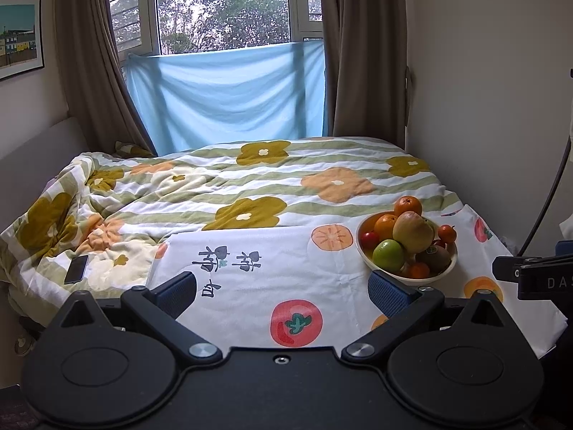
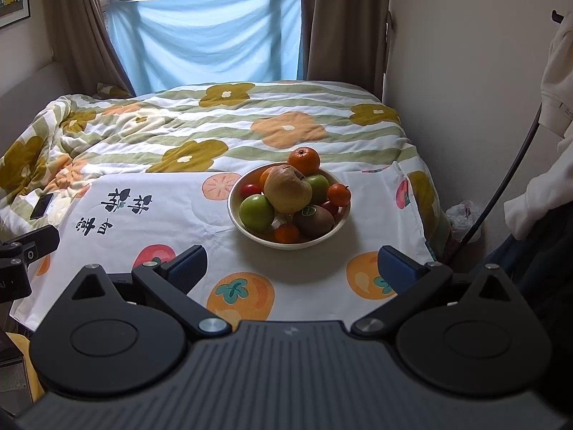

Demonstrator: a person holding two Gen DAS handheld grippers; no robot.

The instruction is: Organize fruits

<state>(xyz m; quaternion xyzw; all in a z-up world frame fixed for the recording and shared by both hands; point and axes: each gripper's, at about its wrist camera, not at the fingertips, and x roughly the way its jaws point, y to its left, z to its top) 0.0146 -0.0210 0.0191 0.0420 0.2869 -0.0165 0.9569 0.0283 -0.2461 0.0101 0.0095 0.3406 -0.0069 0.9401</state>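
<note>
A cream bowl [image 2: 238,224] [image 1: 367,259] heaped with fruit stands on a white fruit-print cloth [image 2: 161,222] [image 1: 272,272] on the bed. On top lies a large yellow-brown apple [image 2: 287,189] [image 1: 413,232], with an orange [image 2: 303,159] [image 1: 407,206] behind it. A green apple [image 2: 256,213] [image 1: 389,256], a kiwi [image 2: 314,219] and small red and orange fruits fill the rest. My right gripper [image 2: 292,268] is open, a short way in front of the bowl. My left gripper [image 1: 283,295] is open, left of the bowl, with nothing between its fingers.
A flowered quilt [image 1: 200,182] covers the bed behind the cloth. A dark phone [image 1: 76,269] [image 2: 42,206] lies on the quilt at the left. The wall is close on the right, with a black cable [image 2: 501,186] and a white garment [image 2: 558,82] hanging there.
</note>
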